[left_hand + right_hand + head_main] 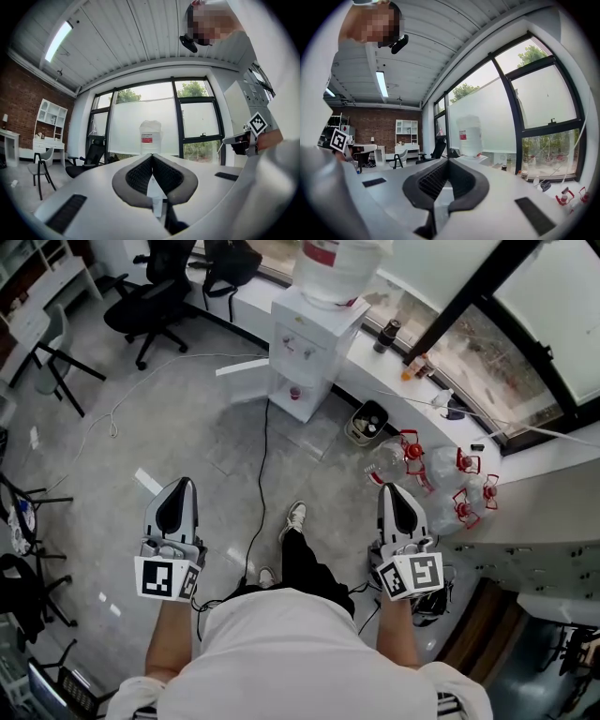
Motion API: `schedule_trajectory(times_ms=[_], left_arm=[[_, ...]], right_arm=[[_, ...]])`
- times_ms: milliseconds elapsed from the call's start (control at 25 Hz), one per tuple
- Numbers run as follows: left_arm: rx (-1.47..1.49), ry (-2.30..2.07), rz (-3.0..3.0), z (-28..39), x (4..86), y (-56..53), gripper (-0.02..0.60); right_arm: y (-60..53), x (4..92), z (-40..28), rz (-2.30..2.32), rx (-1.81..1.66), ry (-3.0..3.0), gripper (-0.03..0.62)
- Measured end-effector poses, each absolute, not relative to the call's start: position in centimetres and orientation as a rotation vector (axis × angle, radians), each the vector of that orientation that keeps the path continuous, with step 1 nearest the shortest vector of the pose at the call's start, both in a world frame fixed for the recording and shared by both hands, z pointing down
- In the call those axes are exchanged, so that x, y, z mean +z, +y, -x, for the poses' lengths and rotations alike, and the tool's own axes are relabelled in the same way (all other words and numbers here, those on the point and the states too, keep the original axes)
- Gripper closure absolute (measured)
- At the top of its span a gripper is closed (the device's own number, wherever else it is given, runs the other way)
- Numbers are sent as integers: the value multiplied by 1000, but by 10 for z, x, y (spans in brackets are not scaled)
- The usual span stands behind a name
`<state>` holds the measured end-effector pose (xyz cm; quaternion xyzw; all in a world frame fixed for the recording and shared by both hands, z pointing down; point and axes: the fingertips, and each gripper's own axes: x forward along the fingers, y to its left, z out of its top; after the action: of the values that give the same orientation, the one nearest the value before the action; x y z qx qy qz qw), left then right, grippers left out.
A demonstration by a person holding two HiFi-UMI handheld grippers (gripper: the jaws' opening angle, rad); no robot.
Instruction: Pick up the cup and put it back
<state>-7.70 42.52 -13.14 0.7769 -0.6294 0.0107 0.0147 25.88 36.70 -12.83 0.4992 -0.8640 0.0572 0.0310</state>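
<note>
Cup (295, 392), if that is what the small reddish shape is, stands in the open recess of a boxy white water dispenser (302, 348) at the upper middle of the head view; it is too small to be sure of. A clear rounded bottle (336, 266) sits on top of the dispenser. Low in the frame, over the grey tiled floor (187, 427), the left gripper (178, 486) and right gripper (395, 489) are smooth white shells with dark inner faces, well apart from the dispenser. Clear red-capped jugs (450, 479) lie at the right.

In the left gripper view, the ribbed black pads (138, 176) curve together and meet at the tips, with nothing between the jaws.

In the right gripper view, the ribbed pads (429, 180) likewise meet at the tips, the jaws holding nothing.
</note>
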Motion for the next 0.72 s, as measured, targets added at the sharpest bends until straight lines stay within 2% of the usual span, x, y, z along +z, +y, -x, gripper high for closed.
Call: schedule_trajectory(times_ms=[480, 720], left_arm=[[147, -2099, -2390, 62, -160, 239, 558], [192, -2166, -2365, 59, -165, 198, 558]], right_arm=[[144, -114, -253, -1398, 258, -2776, 574], [93, -114, -237, -1283, 278, -2855, 574]])
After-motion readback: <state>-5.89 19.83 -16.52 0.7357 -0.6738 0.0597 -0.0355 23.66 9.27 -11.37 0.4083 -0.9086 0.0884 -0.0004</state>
